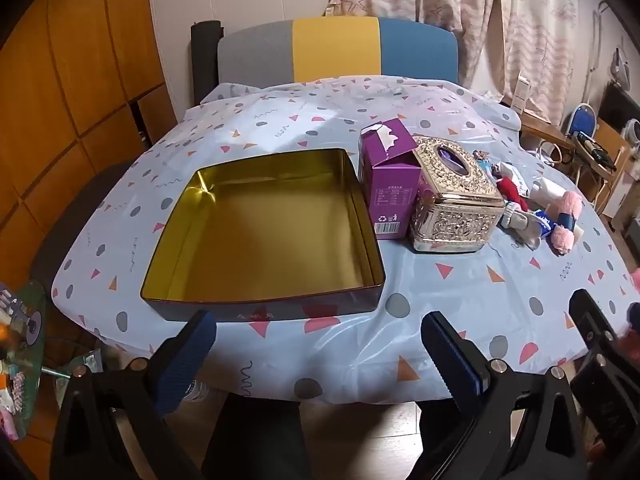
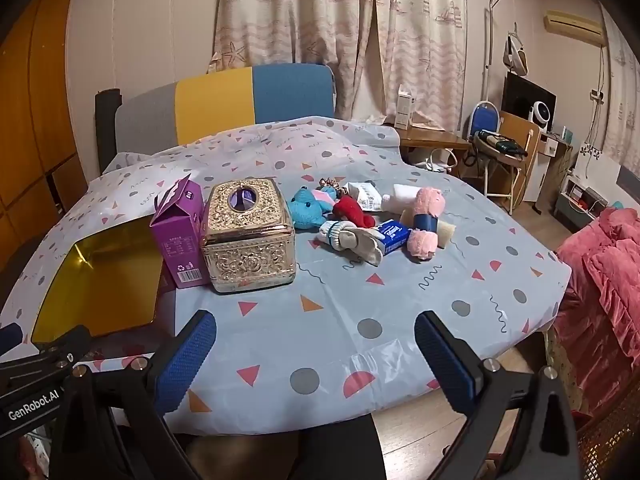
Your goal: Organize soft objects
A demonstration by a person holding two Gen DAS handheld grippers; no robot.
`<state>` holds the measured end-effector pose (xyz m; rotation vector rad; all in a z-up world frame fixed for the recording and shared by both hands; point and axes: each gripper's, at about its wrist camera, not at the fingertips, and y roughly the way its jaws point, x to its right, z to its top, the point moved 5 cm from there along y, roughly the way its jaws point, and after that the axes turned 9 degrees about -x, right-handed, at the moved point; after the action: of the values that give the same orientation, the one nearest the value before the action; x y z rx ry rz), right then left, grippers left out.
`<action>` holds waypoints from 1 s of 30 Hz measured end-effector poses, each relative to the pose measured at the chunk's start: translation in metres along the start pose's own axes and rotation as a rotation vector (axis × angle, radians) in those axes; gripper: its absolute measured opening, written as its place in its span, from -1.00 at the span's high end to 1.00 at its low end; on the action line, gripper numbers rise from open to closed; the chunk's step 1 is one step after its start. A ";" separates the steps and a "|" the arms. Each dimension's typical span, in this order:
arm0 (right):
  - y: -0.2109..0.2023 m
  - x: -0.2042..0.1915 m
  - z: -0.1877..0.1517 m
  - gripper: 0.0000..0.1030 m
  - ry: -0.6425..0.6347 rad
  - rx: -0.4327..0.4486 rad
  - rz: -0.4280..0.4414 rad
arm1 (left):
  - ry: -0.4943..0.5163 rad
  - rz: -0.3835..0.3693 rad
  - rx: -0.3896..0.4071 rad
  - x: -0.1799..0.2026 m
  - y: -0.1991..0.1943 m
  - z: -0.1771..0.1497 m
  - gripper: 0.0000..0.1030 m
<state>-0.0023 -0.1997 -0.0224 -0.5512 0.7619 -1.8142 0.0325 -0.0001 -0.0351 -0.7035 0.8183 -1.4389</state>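
An open gold-lined tin (image 1: 264, 236) sits empty on the table's left; it also shows in the right wrist view (image 2: 104, 280). A pile of soft things lies at the right: a blue teddy (image 2: 306, 208), a red plush (image 2: 354, 210), a white sock (image 2: 352, 242), pink yarn (image 2: 426, 220) and a small blue pack (image 2: 394, 236). The pile shows partly behind the tissue box in the left wrist view (image 1: 560, 216). My left gripper (image 1: 316, 354) is open and empty at the near table edge, in front of the tin. My right gripper (image 2: 316, 356) is open and empty, near the front edge, short of the pile.
A purple carton (image 2: 180, 232) and an ornate silver tissue box (image 2: 248, 236) stand between tin and pile. A striped chair (image 2: 224, 100) is behind the table. A pink bed (image 2: 600, 280) lies to the right. A cluttered side table (image 1: 20, 356) is lower left.
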 end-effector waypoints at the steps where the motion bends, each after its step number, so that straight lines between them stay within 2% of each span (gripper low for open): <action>1: 0.000 -0.001 0.000 -0.97 -0.001 0.003 -0.002 | 0.000 0.005 0.003 0.000 -0.001 0.000 -1.00; 4: 0.000 -0.010 0.000 -0.97 -0.006 0.009 -0.005 | 0.006 -0.022 -0.024 -0.002 0.005 -0.001 -1.00; 5: 0.001 -0.002 0.000 -0.97 0.025 -0.009 0.021 | 0.010 -0.016 -0.027 0.001 0.005 -0.003 -1.00; 9: 0.003 0.004 0.000 -0.97 0.026 -0.015 0.020 | 0.010 -0.012 -0.021 0.001 0.007 -0.003 -1.00; 15: 0.004 0.005 0.000 -0.97 0.017 -0.002 -0.013 | 0.016 -0.005 -0.021 0.003 0.007 0.000 -1.00; 30: 0.003 0.008 0.002 -0.97 0.015 0.000 -0.018 | 0.022 0.006 -0.030 0.003 0.009 -0.001 -1.00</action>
<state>-0.0018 -0.2080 -0.0236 -0.5469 0.7684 -1.8371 0.0366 -0.0026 -0.0438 -0.7088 0.8600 -1.4342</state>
